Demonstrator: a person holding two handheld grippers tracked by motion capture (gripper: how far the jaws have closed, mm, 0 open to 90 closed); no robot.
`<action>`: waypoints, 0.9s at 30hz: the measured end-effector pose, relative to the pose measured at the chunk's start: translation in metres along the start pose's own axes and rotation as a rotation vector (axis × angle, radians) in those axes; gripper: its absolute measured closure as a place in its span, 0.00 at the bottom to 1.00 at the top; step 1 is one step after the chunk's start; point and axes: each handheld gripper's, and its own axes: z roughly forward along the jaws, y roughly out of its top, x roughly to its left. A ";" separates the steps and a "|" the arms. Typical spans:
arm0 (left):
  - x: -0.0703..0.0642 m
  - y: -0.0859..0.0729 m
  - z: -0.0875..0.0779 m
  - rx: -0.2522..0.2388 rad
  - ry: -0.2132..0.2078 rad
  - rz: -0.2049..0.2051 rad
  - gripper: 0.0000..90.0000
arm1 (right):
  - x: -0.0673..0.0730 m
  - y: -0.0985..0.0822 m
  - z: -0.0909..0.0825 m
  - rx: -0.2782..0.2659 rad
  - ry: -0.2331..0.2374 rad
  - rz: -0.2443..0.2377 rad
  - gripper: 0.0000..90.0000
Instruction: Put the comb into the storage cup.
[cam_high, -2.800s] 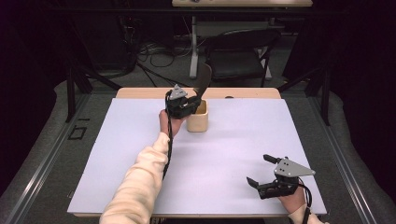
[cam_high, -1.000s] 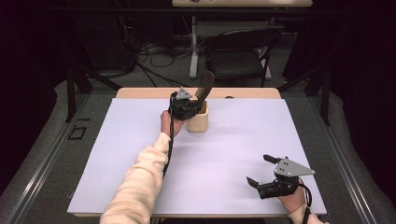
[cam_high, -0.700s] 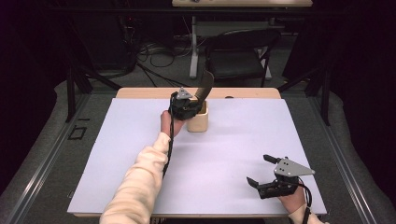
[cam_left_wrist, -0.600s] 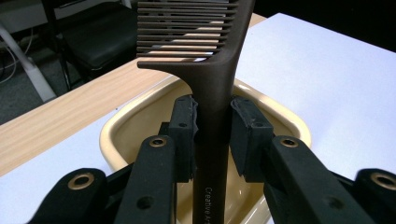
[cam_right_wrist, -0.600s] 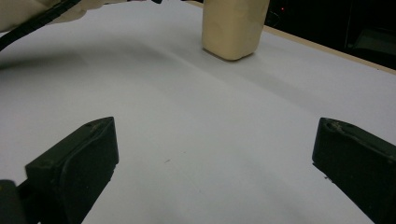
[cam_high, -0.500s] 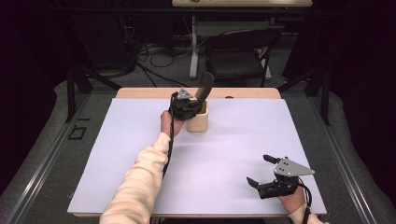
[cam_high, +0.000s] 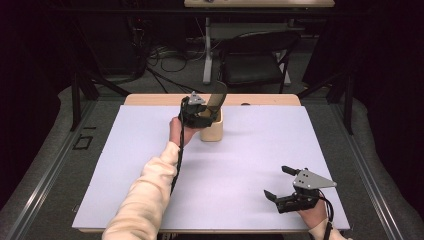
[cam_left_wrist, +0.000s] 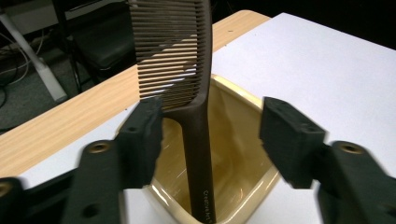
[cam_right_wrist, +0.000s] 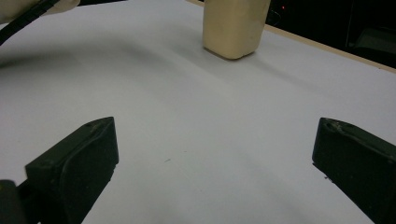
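Comb (cam_left_wrist: 187, 70) is stood handle-down in cream cup (cam_high: 212, 131), far centre of table (cam_high: 260, 150). Left gripper (cam_left_wrist: 210, 130) jaws, just opened, are spread beside it. Right gripper (cam_high: 280, 185), near right, is spread wide, empty.

A dark brown plastic comb (cam_left_wrist: 187, 70) with fine printed lettering on its handle stands in a glossy cream square ceramic cup (cam_left_wrist: 233, 154). A pale lilac sheet (cam_high: 260, 150) covers the light wooden table (cam_high: 150, 99). The gripper pads (cam_left_wrist: 289, 140) are matte black.
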 end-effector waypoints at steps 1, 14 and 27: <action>0.000 0.000 0.000 0.000 0.000 0.000 0.39 | 0.000 0.000 0.000 0.000 0.000 0.000 0.00; 0.000 0.008 -0.029 0.043 -0.018 0.022 0.19 | 0.000 0.000 0.000 0.001 0.003 0.000 0.00; -0.004 0.002 -0.054 0.108 0.006 0.027 0.07 | 0.000 -0.001 0.003 0.012 0.004 0.003 0.00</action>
